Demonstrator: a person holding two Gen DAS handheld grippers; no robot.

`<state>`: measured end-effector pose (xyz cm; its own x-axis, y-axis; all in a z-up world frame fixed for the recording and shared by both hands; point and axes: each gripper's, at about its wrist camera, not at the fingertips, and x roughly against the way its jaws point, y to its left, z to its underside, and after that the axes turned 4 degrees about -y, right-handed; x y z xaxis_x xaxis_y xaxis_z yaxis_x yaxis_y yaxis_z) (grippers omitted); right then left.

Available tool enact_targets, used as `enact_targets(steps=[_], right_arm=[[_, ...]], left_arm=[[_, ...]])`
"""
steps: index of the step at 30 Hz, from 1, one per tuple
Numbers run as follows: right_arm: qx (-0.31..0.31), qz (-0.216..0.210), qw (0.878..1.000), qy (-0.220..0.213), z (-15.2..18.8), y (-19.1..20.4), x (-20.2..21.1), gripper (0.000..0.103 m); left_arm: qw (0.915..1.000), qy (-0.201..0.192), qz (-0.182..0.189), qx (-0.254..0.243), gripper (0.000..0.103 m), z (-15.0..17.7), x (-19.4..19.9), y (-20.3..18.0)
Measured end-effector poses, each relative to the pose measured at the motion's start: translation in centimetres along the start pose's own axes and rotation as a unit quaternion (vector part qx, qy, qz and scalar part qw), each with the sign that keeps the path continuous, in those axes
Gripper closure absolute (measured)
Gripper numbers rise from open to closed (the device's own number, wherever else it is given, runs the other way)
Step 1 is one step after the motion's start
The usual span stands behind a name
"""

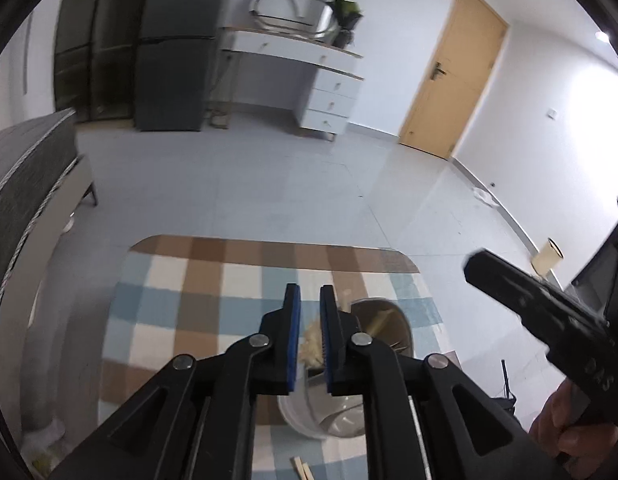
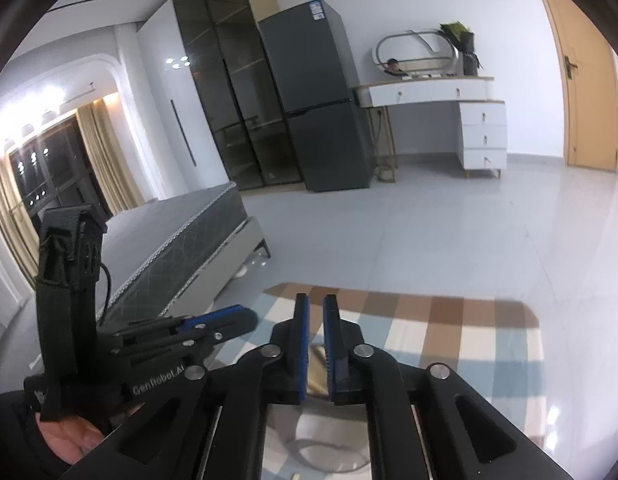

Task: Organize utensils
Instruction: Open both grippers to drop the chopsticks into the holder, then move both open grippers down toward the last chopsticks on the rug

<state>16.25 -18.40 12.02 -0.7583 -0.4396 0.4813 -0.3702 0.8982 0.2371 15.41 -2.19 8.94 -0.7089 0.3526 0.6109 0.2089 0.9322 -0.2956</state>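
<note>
in the left wrist view, the left claw (image 1: 310, 300) hangs over a checked surface (image 1: 169, 280) of blue, brown and cream squares, and its blue pads stand slightly apart with nothing pinched. right under and behind the pads is a pale utensil holder (image 1: 383, 332) with what seem to be wooden chopsticks (image 1: 379, 322) leaning inside it, and something pale and fibrous, maybe a brush head (image 1: 312, 346), shows in the gap between the pads but is not pressed by them. two loose wooden sticks (image 1: 301, 467) lie on the surface near the bottom edge. at the right, a hand (image 1: 565, 428) holds the other gripper body. the risk i see: the fingers sit very close to the holder's rim, so a careless push could tip it and spill what is inside. in the right wrist view, the right claw (image 2: 316, 304) is also a little spread and empty, above the same holder (image 2: 321, 436), which is mostly hidden under the linkage. the left claw comes in from the left, close beside it, and the two tools could knock each other if both go for the holder together. the only writing i can read is "genrobot.ai" (image 2: 159, 384) on the left gripper's body; a sticker on the fridge (image 2: 317, 10) is too small to read.
</note>
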Motion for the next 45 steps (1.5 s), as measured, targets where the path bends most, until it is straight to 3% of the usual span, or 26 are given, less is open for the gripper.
enact_targets(steps=[2, 3, 4, 8, 10, 16, 18, 28, 36, 45], right_arm=[[-0.011, 0.000, 1.000, -0.004, 0.5, -0.1, 0.6, 0.070], [-0.015, 0.001, 1.000, -0.008, 0.7, -0.2, 1.1, 0.069], [-0.018, 0.002, 1.000, -0.013, 0.9, -0.2, 1.8, 0.069], [-0.026, 0.011, 0.999, -0.022, 1.5, -0.2, 4.3, 0.064], [-0.029, 0.018, 0.999, -0.030, 1.7, 0.0, 5.6, 0.058], [-0.036, 0.023, 0.997, -0.060, 2.4, 1.4, 9.9, 0.040], [-0.034, 0.026, 0.997, -0.071, 2.7, 2.0, 11.4, 0.032], [-0.037, 0.038, 0.993, -0.106, 5.9, 4.4, 16.1, 0.020], [-0.031, 0.050, 0.992, -0.115, 9.1, 6.0, 17.7, 0.010], [-0.024, 0.065, 0.994, -0.084, 13.1, 6.8, 17.1, 0.008]], left_arm=[[0.9999, -0.008, -0.009, 0.009, 0.075, -0.2, 1.3, 0.0], [0.9998, -0.012, -0.013, 0.010, 0.058, 0.0, 2.0, -0.1], [0.9995, -0.023, -0.016, 0.012, 0.050, 0.0, 3.0, -0.2], [0.9982, -0.052, -0.027, 0.008, 0.045, 0.3, 6.5, -1.0], [0.9978, -0.058, -0.030, 0.011, 0.034, 0.7, 7.6, -1.0], [0.9945, -0.090, -0.054, 0.005, 0.021, 1.8, 10.9, -1.4], [0.9930, -0.099, -0.064, -0.001, 0.020, 2.3, 11.9, -1.7], [0.9849, -0.137, -0.103, -0.026, 0.006, 5.9, 15.2, -2.0], [0.9834, -0.143, -0.108, -0.028, 0.005, 8.9, 15.8, -2.1], [0.9837, -0.132, -0.120, -0.023, 0.005, 12.0, 13.7, -1.0]])
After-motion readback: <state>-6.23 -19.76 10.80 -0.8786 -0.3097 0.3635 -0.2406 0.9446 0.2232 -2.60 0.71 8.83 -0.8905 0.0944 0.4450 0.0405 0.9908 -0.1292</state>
